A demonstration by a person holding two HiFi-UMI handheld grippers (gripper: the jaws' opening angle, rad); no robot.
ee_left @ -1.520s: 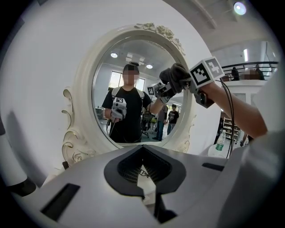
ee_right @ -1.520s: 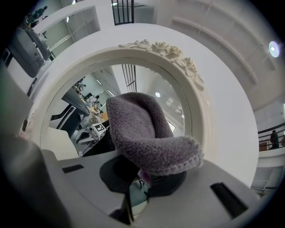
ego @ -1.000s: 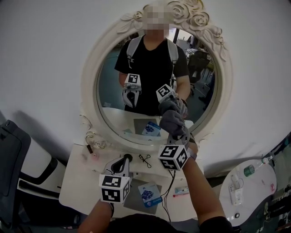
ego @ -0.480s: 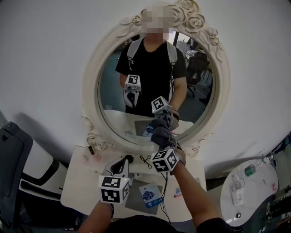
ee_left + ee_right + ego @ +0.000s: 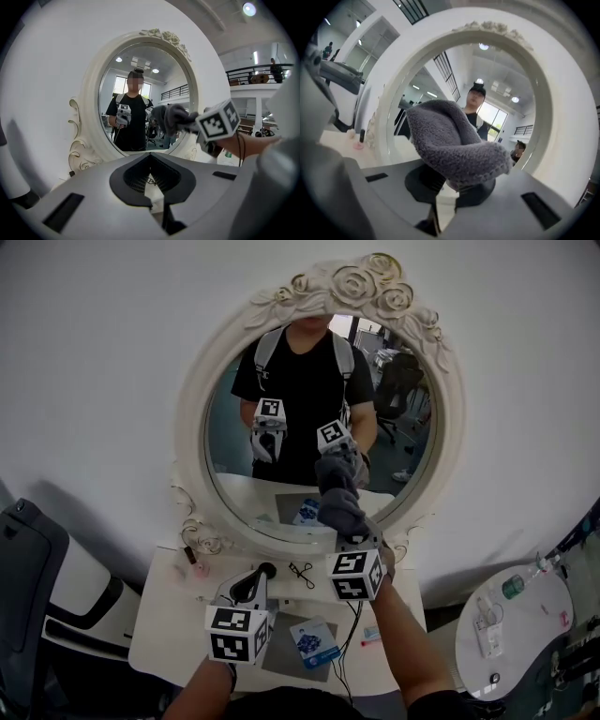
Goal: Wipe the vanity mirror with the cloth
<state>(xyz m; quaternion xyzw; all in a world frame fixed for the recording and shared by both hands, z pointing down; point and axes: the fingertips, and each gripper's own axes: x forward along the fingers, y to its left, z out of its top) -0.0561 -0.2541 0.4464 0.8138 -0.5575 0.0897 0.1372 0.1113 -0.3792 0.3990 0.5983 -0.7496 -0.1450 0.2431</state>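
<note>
The oval vanity mirror in its ornate white frame hangs on the wall above the table. My right gripper is shut on a grey fluffy cloth, which is pressed against the lower middle of the glass. In the right gripper view the cloth bulges over the jaws and hides their tips, with the mirror close behind. My left gripper hovers low over the table, jaws together and holding nothing. In the left gripper view, the left gripper faces the mirror and sees the cloth.
The white vanity table carries a blue-printed packet, an eyelash curler, a small dark bottle and a black cable. A round side table with a bottle stands at the right. A dark chair is at the left.
My right gripper slid the cloth left and down across the glass, then back a little to the right. The left gripper stayed low over the table.
</note>
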